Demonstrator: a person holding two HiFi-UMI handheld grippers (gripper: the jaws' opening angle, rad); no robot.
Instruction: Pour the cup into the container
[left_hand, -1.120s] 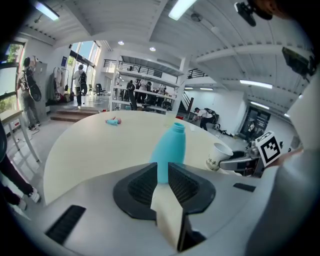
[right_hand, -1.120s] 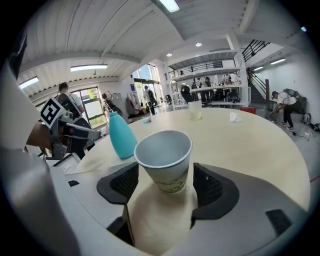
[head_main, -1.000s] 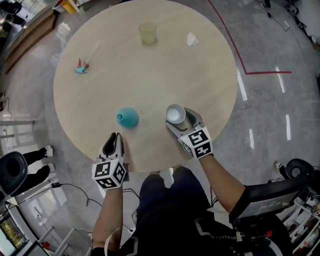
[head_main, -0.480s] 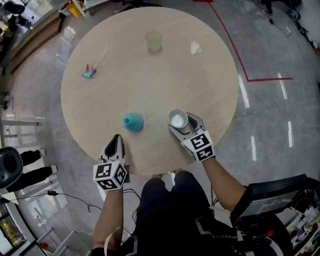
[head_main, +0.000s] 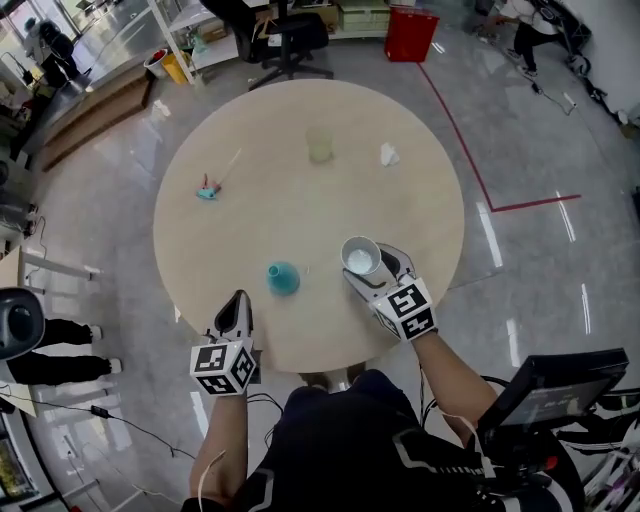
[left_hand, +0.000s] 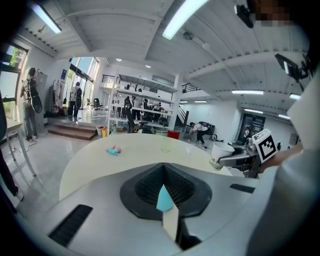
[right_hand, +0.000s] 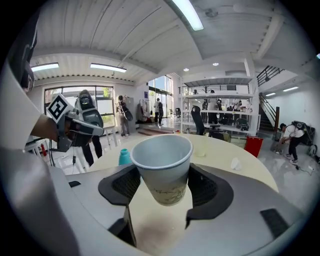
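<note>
The right gripper (head_main: 368, 270) has lifted the paper cup (head_main: 360, 256), jaws just tightened wide around it, upright above the near side of the surface (head_main: 300, 210), the left gripper (head_main: 237, 301) closed and empty; carrying has begun, and next comes reaching the far translucent container (head_main: 319, 146) and tipping.

Left tongs (head_main: 237, 300): jaws together, empty, angled slightly downward.
Right tongs (head_main: 368, 265): jaws just narrowed, clamping cup (right_hand: 165, 167).

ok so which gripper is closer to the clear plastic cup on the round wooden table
Right. The right gripper, gripping a white paper cup, is this side of the clear plastic cup, slightly right; the left gripper is farther off, over the round table's near-left edge.
</note>
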